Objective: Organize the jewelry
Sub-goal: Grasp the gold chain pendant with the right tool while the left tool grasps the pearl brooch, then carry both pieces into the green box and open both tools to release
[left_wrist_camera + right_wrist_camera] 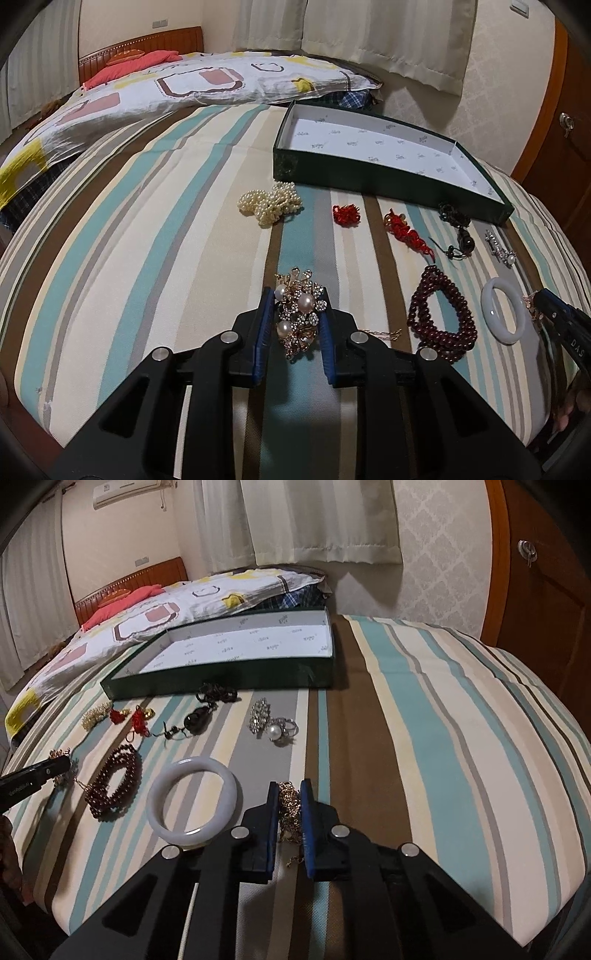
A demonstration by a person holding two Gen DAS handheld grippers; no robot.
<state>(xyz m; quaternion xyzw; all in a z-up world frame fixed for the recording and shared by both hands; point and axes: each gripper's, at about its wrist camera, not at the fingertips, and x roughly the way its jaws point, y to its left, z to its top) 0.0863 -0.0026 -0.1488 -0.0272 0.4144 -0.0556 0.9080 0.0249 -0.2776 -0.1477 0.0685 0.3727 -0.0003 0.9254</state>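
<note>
A: Beneath both tongs, what is the work surface?

B: Striped bedding (424,709) in a bedroom with cream curtains (295,520); a patterned quilt (155,92) lies beyond.

A: State of the tongs?

B: Left gripper (297,295): pads nearly together, clamped on a gold pearl brooch (299,314). Right gripper (290,788): pads pinched tight on a gold chain (289,808).

A: Remaining items?

B: Ahead of the tongs, a shallow green box (391,177) with a white interior. Between the two grippers, a white bangle (192,801) and dark red beads (114,790).
</note>
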